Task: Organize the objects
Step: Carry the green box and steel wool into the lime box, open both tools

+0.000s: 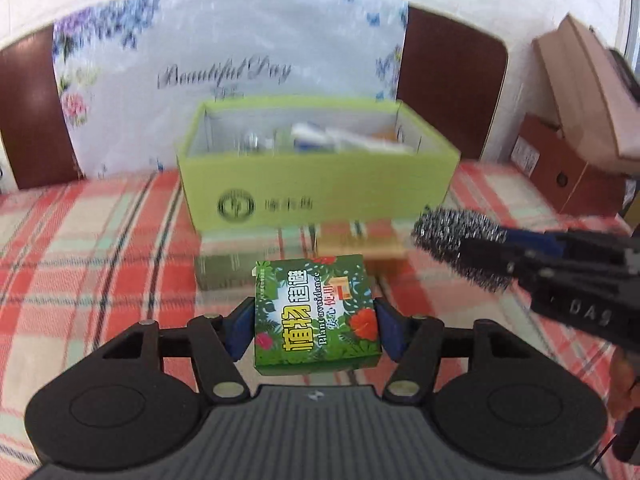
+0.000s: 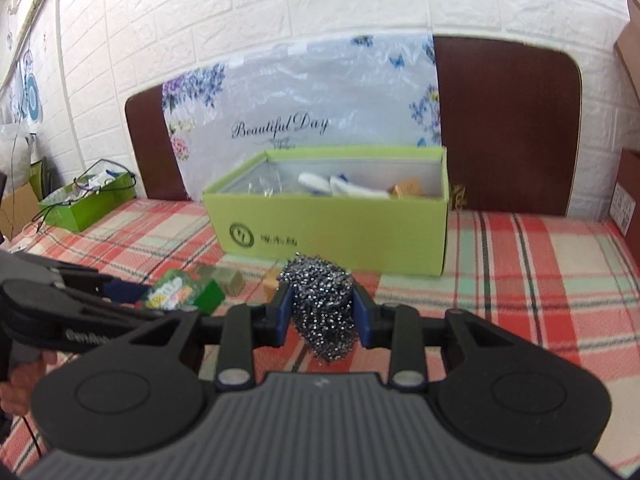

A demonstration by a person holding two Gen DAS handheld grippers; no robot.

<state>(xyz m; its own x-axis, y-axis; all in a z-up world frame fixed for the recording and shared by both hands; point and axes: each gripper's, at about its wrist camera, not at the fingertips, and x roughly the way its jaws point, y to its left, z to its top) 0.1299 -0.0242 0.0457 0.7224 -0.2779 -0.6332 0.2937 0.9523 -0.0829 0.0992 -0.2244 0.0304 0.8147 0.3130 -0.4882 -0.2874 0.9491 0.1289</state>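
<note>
The small green packet (image 1: pixel 316 314) is seated between the blue pads (image 1: pixel 240 330) of the left gripper (image 1: pixel 316 324), which appear to press on both of its sides; it is judged to be pinched and lifted clear of the checked cloth (image 1: pixel 100 260). The steel scourer (image 2: pixel 322 308) is squeezed between the pads of the right gripper (image 2: pixel 322 316) and hangs a little below them.

Both things are judged to be bound for the open green box (image 1: pixel 320 196), which stands just beyond on the cloth and already holds a few white and brown items. For a clean drop, the packet should be raised above the near wall of the box and carried level over the free part inside before it is released. The grip should be kept firm, as the packet is smooth.

A grey-green block (image 1: pixel 224 272) and a tan block (image 1: pixel 360 246) lie between the packet and the box. The right gripper sits close on the right, so the two should be moved in turn.
</note>
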